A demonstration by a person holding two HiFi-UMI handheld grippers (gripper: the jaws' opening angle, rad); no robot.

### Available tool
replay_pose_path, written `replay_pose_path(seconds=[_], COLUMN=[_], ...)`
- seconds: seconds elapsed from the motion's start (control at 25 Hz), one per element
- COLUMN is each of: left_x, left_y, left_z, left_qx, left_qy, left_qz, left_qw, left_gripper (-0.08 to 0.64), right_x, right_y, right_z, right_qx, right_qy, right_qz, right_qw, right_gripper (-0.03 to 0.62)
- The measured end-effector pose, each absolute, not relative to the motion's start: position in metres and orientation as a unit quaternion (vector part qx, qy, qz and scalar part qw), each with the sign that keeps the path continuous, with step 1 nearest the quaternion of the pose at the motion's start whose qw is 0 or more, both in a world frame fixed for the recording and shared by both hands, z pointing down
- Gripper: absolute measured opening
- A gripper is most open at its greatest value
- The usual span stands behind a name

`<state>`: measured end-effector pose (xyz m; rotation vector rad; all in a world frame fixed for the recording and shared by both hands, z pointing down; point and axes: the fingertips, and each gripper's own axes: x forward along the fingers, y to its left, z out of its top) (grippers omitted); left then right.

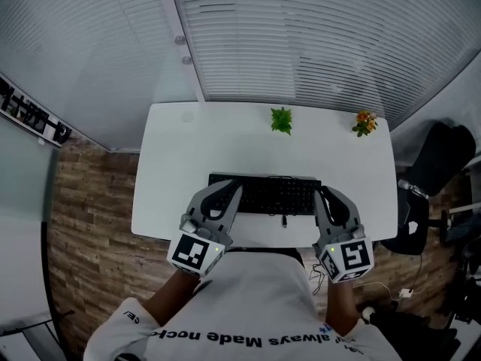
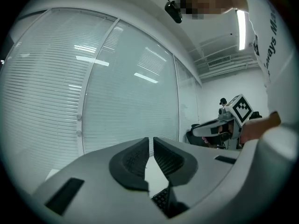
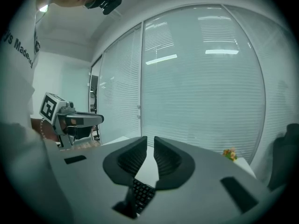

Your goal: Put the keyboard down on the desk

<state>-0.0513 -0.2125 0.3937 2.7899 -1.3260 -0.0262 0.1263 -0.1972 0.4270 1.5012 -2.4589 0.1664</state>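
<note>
A black keyboard (image 1: pixel 264 194) hangs lengthwise over the front half of the white desk (image 1: pixel 225 138), held at both ends. My left gripper (image 1: pixel 231 190) is shut on its left end and my right gripper (image 1: pixel 322 195) on its right end. In the left gripper view the jaws of the left gripper (image 2: pixel 150 146) stand almost together, with the keyboard (image 2: pixel 162 199) showing at their base. The right gripper view shows the same: the right gripper (image 3: pixel 150 146) has a narrow gap, and the keys of the keyboard (image 3: pixel 141 194) sit low between the pads. A short cable (image 1: pixel 284 220) dangles from the keyboard.
A small green plant (image 1: pixel 281 119) and an orange-flowered plant (image 1: pixel 364 122) stand at the desk's far edge. Windows with blinds (image 1: pixel 301 36) rise behind the desk. A black chair (image 1: pixel 440 160) stands to the right, and cables lie on the floor there.
</note>
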Motion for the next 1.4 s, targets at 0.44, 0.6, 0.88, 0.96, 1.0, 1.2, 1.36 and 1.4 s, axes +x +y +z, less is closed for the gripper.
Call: replay_pose_path(seconds=[0.44, 0.6, 0.88, 0.96, 1.0, 1.2, 1.36, 1.4], left_x=[-0.055, -0.056, -0.058, -0.058, -0.059, -0.061, -0.062, -0.061], left_y=[-0.202, -0.202, -0.203, -0.203, -0.203, -0.206, -0.209, -0.210], left_z=[0.342, 0.338, 0.334, 0.333, 0.334, 0.336, 0.340, 0.341], left_qx=[0.899, 0.897, 0.896, 0.895, 0.895, 0.893, 0.893, 0.893], left_qy=[-0.435, -0.438, -0.441, -0.442, -0.443, -0.447, -0.447, -0.447], left_qz=[-0.058, -0.058, -0.057, -0.056, -0.056, -0.055, -0.053, -0.051], left_qw=[-0.002, -0.009, -0.012, -0.014, -0.014, -0.011, -0.009, -0.009], left_gripper=[0.048, 0.048, 0.048, 0.048, 0.048, 0.048, 0.048, 0.048], right_x=[0.117, 0.116, 0.117, 0.117, 0.117, 0.116, 0.116, 0.117], right_y=[-0.185, -0.184, -0.186, -0.185, -0.185, -0.188, -0.191, -0.192], right_z=[0.380, 0.375, 0.370, 0.369, 0.369, 0.370, 0.372, 0.372], right_qx=[0.507, 0.507, 0.509, 0.510, 0.510, 0.512, 0.513, 0.514], right_qy=[-0.855, -0.856, -0.854, -0.854, -0.853, -0.852, -0.851, -0.850], right_qz=[0.025, 0.020, 0.016, 0.015, 0.015, 0.013, 0.016, 0.016], right_qw=[0.105, 0.106, 0.107, 0.106, 0.106, 0.111, 0.112, 0.112], right_gripper=[0.051, 0.051, 0.051, 0.051, 0.051, 0.051, 0.051, 0.051])
